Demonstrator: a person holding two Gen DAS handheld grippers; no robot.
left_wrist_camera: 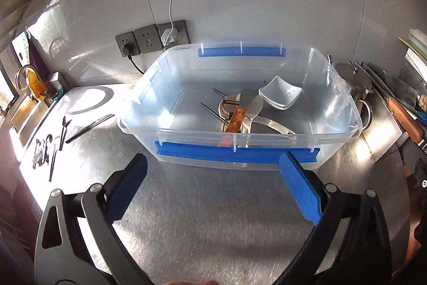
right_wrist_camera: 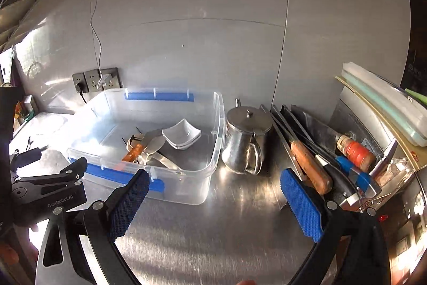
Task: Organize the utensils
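Note:
A clear plastic bin (left_wrist_camera: 333, 135) with blue handle strips stands on the steel counter; it also shows in the right wrist view as the bin (right_wrist_camera: 213, 151). Inside lie a wooden-handled knife (left_wrist_camera: 234, 119), metal spoons (left_wrist_camera: 256, 106), thin dark sticks and stacked white square dishes (left_wrist_camera: 280, 95). Loose dark cutlery (left_wrist_camera: 50, 148) lies on the counter to the left. My left gripper (left_wrist_camera: 213, 167) stands open and empty just before the bin's near wall. My right gripper (right_wrist_camera: 213, 184) is open and empty at the bin's right front corner, with the left gripper's body (right_wrist_camera: 48, 186) beside it.
A steel lidded pot (right_wrist_camera: 245, 140) stands right of the bin. Knives with wooden, black and blue handles (right_wrist_camera: 312, 167) lie in a rack at the right. Wall sockets (left_wrist_camera: 152, 40) with a white cable sit behind. A sink and tap (left_wrist_camera: 26, 87) are far left.

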